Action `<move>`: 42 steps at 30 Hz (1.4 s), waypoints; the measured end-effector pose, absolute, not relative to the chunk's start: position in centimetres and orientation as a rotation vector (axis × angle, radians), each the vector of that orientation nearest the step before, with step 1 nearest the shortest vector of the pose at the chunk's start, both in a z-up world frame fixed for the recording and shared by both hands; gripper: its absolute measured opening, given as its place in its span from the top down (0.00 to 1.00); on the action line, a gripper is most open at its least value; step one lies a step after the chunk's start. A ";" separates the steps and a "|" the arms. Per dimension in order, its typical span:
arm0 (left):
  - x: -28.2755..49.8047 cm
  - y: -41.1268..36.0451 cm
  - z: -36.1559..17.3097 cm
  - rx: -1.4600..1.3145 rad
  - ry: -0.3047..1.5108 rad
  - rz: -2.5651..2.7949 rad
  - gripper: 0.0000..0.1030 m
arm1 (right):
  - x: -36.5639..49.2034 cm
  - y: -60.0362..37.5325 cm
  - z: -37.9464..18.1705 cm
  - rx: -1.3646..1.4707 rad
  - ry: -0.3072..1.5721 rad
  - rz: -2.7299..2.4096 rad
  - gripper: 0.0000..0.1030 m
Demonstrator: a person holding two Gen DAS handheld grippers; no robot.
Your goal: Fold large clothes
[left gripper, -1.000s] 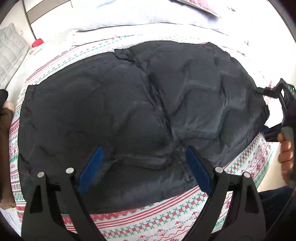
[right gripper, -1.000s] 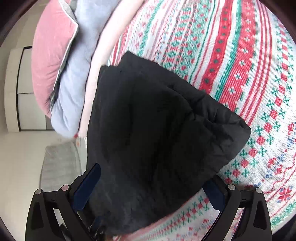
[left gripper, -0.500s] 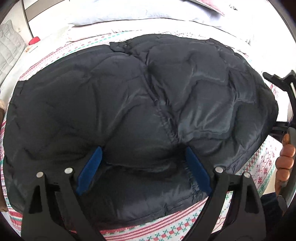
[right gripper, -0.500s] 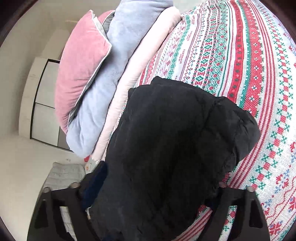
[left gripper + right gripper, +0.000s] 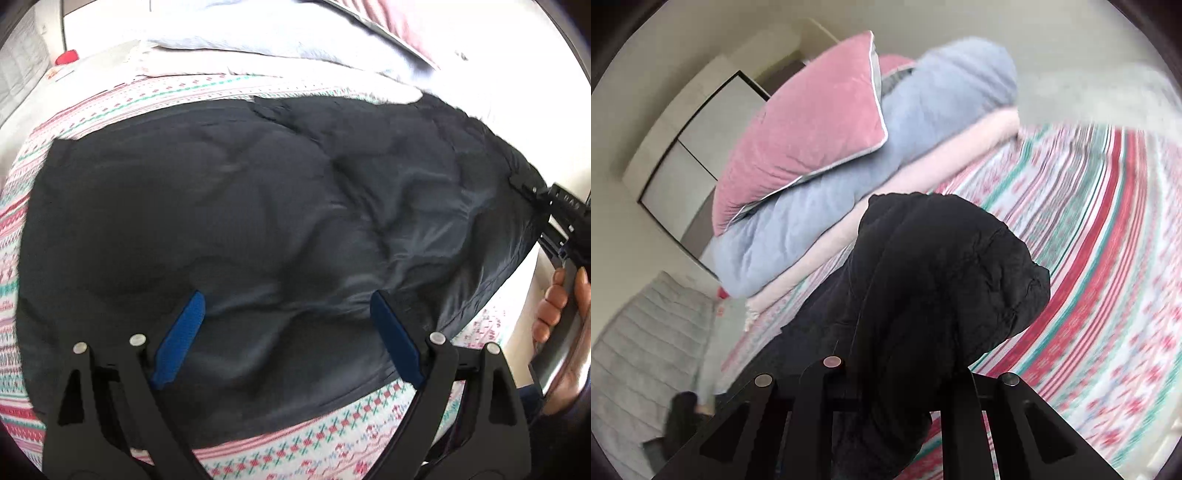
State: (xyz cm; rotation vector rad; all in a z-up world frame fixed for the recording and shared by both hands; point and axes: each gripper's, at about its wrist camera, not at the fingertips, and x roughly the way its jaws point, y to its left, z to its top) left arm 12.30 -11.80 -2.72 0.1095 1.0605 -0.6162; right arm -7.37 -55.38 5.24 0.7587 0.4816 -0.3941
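A black quilted jacket (image 5: 258,229) is spread on the patterned bedspread (image 5: 332,435); its three-o'clock edge is pinched by the right gripper (image 5: 897,376) for folding, while the left gripper (image 5: 288,332) is held agape above.

The left wrist view looks down close over the black jacket (image 5: 258,229) toward far pillows, while the right wrist view, at the jacket's right edge, faces leftward along it, sharing the patterned bedspread (image 5: 1108,258).
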 end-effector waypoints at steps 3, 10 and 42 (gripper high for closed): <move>12.4 -9.4 -1.9 0.045 1.067 -0.605 0.12 | -7.7 -56.0 6.2 0.741 0.481 -0.410 0.86; 13.6 -3.6 -1.1 0.026 1.022 -0.451 0.12 | -7.9 -52.3 11.3 0.517 0.389 -0.417 0.86; 15.3 9.8 -1.4 -0.177 1.079 -0.277 0.12 | 1.1 -17.2 1.7 -0.567 0.593 0.280 0.70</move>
